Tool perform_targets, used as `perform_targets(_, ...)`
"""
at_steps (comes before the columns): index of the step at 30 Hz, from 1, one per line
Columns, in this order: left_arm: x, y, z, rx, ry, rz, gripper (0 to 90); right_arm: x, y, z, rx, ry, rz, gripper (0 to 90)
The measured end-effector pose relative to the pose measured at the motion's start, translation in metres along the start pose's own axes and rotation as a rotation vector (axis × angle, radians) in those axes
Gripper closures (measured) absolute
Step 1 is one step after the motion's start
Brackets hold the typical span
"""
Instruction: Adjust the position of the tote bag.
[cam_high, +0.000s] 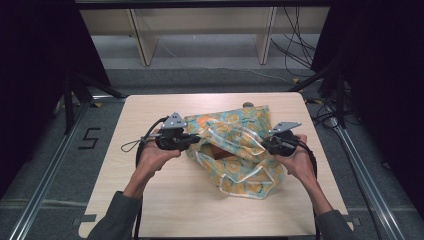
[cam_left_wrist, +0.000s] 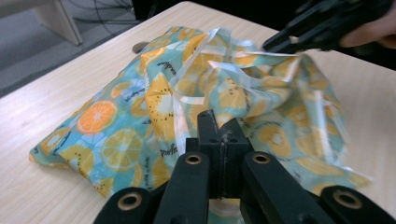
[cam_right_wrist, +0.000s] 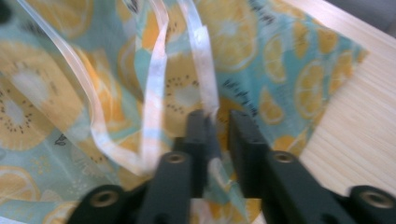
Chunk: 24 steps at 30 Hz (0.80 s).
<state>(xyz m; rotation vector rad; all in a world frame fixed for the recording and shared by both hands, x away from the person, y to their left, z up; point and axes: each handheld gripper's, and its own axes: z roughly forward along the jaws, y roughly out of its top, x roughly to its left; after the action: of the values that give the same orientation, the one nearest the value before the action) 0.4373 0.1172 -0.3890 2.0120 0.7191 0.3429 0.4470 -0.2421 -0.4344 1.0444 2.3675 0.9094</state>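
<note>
A teal bag (cam_high: 240, 150) printed with orange and lemon slices lies crumpled on the wooden table (cam_high: 165, 200), its mouth facing up. My left gripper (cam_high: 196, 140) is at the bag's left rim. In the left gripper view its jaws (cam_left_wrist: 219, 126) are pressed together with bag fabric (cam_left_wrist: 140, 121) running under them. My right gripper (cam_high: 265, 142) is at the bag's right rim, which rises up to it (cam_left_wrist: 280, 44). In the right gripper view a narrow gap shows between its jaws (cam_right_wrist: 219, 119), and a white strap (cam_right_wrist: 205, 70) of the bag (cam_right_wrist: 280, 70) runs down into that gap.
A small round dark object (cam_high: 247, 105) lies on the table just behind the bag. Bare tabletop surrounds the bag on the left and front. Beyond the far edge stand pale shelves (cam_high: 200, 30) and loose cables (cam_high: 295, 40) on the floor.
</note>
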Motion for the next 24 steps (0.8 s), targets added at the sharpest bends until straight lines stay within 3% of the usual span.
perform_targets(1,0.004,-0.001,0.005,0.01,0.003,-0.005,89.3,-0.001,0.002,-0.007,-0.012,0.012,0.016,69.7)
perform_targets(2,0.009,-0.002,0.009,0.024,0.006,-0.005,89.2,0.001,0.008,-0.023,-0.067,0.018,0.033,64.2)
perform_targets(3,0.012,-0.003,0.013,0.018,0.006,-0.02,89.2,0.001,0.011,-0.028,-0.09,0.023,0.01,63.0)
perform_targets(5,0.022,-0.006,0.023,0.019,0.007,-0.06,89.2,0.005,0.016,-0.037,-0.089,0.045,0.028,61.7)
perform_targets(6,0.026,-0.007,0.026,0.019,0.01,-0.07,89.2,0.009,0.02,-0.044,-0.132,0.063,-0.002,60.3)
perform_targets(7,0.029,-0.008,0.029,0.027,0.016,-0.073,89.2,0.017,0.023,-0.049,-0.141,0.085,0.011,59.1)
perform_targets(8,0.031,-0.009,0.031,0.027,0.018,-0.08,89.2,0.022,0.026,-0.051,-0.151,0.103,-0.014,56.6)
perform_targets(9,0.033,-0.009,0.031,0.032,0.019,-0.084,89.2,0.037,0.03,-0.047,-0.144,0.149,-0.034,54.2)
perform_targets(10,0.033,-0.01,0.033,0.018,0.015,-0.1,89.2,0.037,0.03,-0.047,-0.144,0.149,-0.034,54.2)
perform_targets(12,0.034,-0.01,0.033,0.031,0.017,-0.09,89.1,0.049,0.032,-0.034,-0.129,0.173,-0.092,52.0)
perform_targets(14,0.034,-0.01,0.033,0.024,0.02,-0.093,89.1,0.059,0.03,-0.019,-0.071,0.182,-0.091,51.7)
perform_targets(15,0.034,-0.01,0.032,0.037,0.018,-0.087,89.0,0.062,0.026,0.001,-0.031,0.147,-0.099,51.3)
perform_targets(17,0.033,-0.011,0.033,0.023,0.013,-0.096,89.0,0.062,0.024,0.008,-0.022,0.129,-0.109,51.2)
perform_targets(19,0.033,-0.01,0.033,0.027,0.009,-0.096,88.9,0.06,0.02,0.019,0.038,0.124,-0.114,52.3)
perform_targets(20,0.033,-0.01,0.034,0.028,0.01,-0.093,88.8,0.059,0.017,0.027,0.041,0.101,-0.124,53.5)
perform_targets(21,0.032,-0.011,0.035,0.037,0.012,-0.091,88.6,0.054,0.015,0.033,0.08,0.08,-0.135,57.1)
perform_targets(22,0.032,-0.011,0.035,0.037,0.012,-0.091,88.5,0.054,0.015,0.033,0.08,0.08,-0.135,57.1)
perform_targets(23,0.032,-0.011,0.037,0.041,0.012,-0.084,88.3,0.048,0.013,0.038,0.072,0.057,-0.151,75.2)
perform_targets(24,0.033,-0.012,0.037,0.044,0.015,-0.084,88.2,0.045,0.013,0.037,0.07,0.053,-0.17,83.0)
